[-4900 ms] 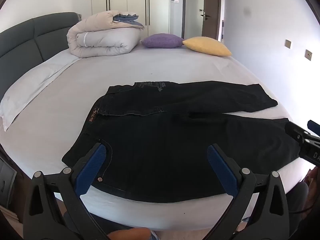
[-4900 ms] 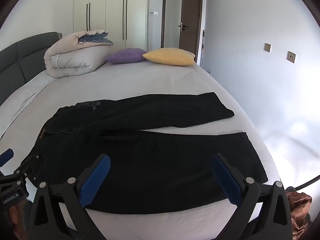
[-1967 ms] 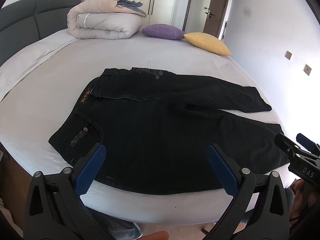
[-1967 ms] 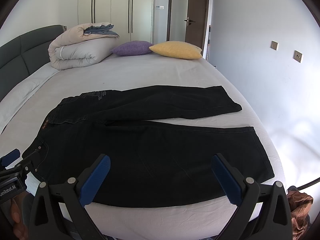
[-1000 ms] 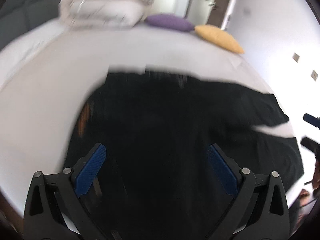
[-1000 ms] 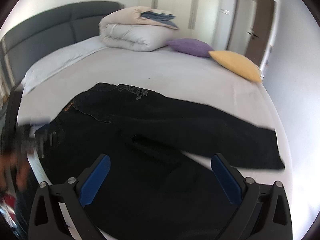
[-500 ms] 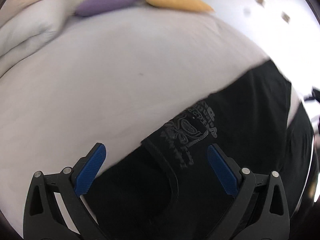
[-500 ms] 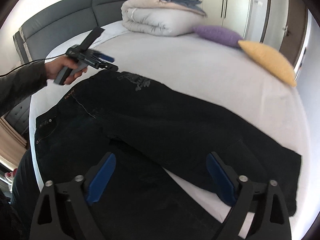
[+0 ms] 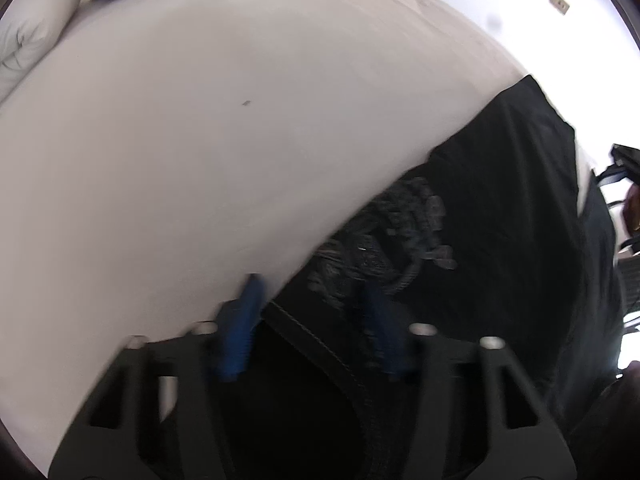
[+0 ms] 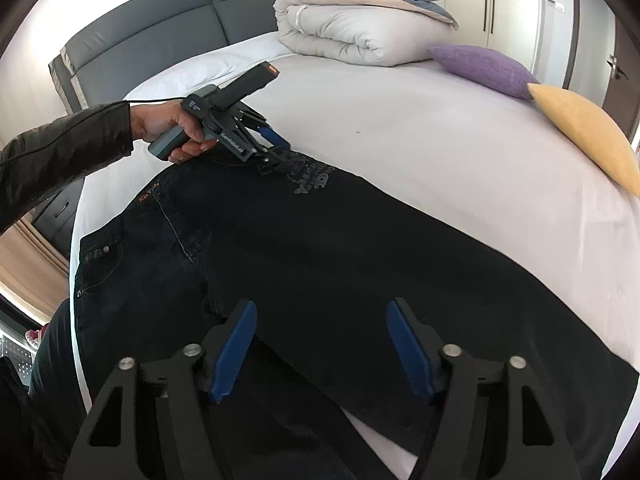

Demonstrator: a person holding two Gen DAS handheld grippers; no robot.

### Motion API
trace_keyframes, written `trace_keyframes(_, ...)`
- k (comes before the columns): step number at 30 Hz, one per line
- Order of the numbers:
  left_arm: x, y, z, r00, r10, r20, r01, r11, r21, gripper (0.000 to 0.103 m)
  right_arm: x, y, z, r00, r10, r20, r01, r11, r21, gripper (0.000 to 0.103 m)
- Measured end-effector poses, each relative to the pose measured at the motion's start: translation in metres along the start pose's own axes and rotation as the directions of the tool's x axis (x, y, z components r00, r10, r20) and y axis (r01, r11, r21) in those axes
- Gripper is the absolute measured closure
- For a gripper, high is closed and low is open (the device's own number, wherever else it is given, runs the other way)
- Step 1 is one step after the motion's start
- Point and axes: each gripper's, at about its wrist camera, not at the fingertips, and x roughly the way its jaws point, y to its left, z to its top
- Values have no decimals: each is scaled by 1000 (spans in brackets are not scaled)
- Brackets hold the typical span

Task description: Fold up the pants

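The left gripper (image 10: 276, 148), held pistol-style in the person's left hand (image 10: 168, 130), has swung in from the near edge of the bed to the far corner of the waistband. Its blue-padded jaws have narrowed from wide open to a modest gap straddling the hem beside the grey embroidered patch (image 9: 400, 232); the blur makes it unclear whether they have bitten the cloth yet. The right gripper (image 10: 320, 344) has also moved inward and partly narrowed. It hovers, holding nothing, above the far leg of the pants (image 10: 320, 248), roughly mid-thigh.

The black pants lie spread flat on the pale sheet of the bed (image 10: 440, 128), waistband towards the grey headboard (image 10: 180, 28), legs parted. Beyond the pants sit a rolled duvet (image 10: 352, 24), a purple pillow (image 10: 484, 64) and a yellow pillow (image 10: 584, 128).

Both tools closing on the far half suggests the first lengthwise fold, far leg over near, is about to start.
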Motion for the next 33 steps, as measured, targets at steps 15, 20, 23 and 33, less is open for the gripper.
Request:
trace_keyframes(15,-85,-56,-61,932,244,268,-272,960,72,94,24,1,62,998,-44,44,44,999,-9,39)
trace_keyframes(20,-105,-78,-109,905,261,337,-298,952,63,98,50,16,84,997,-73,2,73,991,-108,39)
trace_keyframes(23,-96,-87,-104,899,266,348,-306,950,63,100,74,22,94,993,-110,-37,103,983,-150,39)
trace_keyframes(33,-99,-115,-106,872,276,404,-322,946,49,100,121,17,116,979,-175,-108,154,972,-177,65)
